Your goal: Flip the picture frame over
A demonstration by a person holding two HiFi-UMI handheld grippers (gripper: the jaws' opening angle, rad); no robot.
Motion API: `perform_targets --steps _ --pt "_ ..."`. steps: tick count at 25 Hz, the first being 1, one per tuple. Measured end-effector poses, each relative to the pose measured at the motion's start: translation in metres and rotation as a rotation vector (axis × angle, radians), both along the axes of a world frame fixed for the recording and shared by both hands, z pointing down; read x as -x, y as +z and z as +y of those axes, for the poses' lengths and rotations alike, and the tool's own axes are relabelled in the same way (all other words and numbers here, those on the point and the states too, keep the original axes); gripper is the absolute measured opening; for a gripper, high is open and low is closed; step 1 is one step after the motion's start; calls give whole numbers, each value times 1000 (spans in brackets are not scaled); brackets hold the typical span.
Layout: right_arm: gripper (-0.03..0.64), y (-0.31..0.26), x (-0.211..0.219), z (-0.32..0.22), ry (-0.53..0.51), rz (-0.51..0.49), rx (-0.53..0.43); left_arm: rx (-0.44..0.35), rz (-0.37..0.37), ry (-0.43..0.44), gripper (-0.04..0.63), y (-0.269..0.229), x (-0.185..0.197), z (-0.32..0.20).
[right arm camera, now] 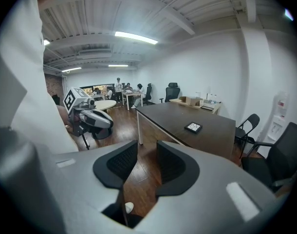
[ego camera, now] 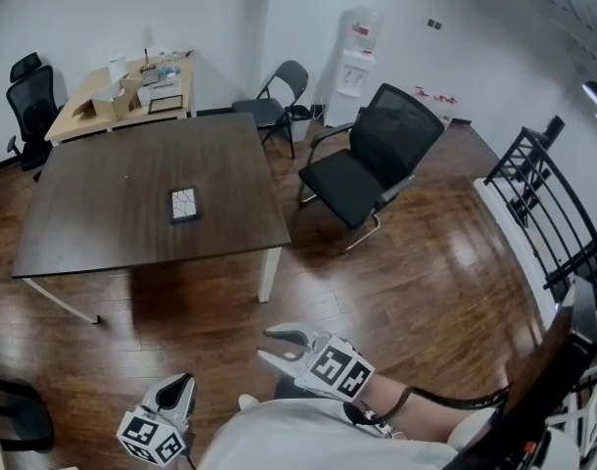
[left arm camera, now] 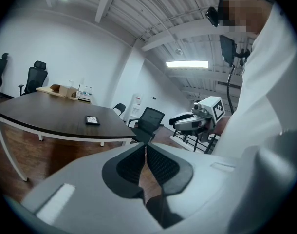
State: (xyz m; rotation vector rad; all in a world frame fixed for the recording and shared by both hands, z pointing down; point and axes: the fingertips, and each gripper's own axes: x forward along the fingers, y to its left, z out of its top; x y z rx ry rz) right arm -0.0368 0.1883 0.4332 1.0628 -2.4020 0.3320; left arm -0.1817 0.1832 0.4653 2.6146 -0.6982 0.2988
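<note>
Lying flat near the middle of the dark worktop, well apart from you: picture frame; probably light, stiff, glass possibly fragile; take it by an edge; your left gripper fingers rest closed together, empty; right gripper fingers stand parted, empty.

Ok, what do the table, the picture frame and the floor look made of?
Table: dark matte wood or wood-look laminate, faint grain. Picture frame: thin dark rim, plastic or painted wood; too small to tell. Floor: glossy reddish-brown wood planks or laminate; seams and reflections show.
</note>
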Motion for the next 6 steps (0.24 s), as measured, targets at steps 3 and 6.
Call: perform_targets --steps 3,6 --pt "124 1 -2 1 5 -3 -2 -5 -3 7 14 0 -3 1" --pt "124 1 -4 0 9 -5 -7 -12 -10 9 14 0 -3 0"
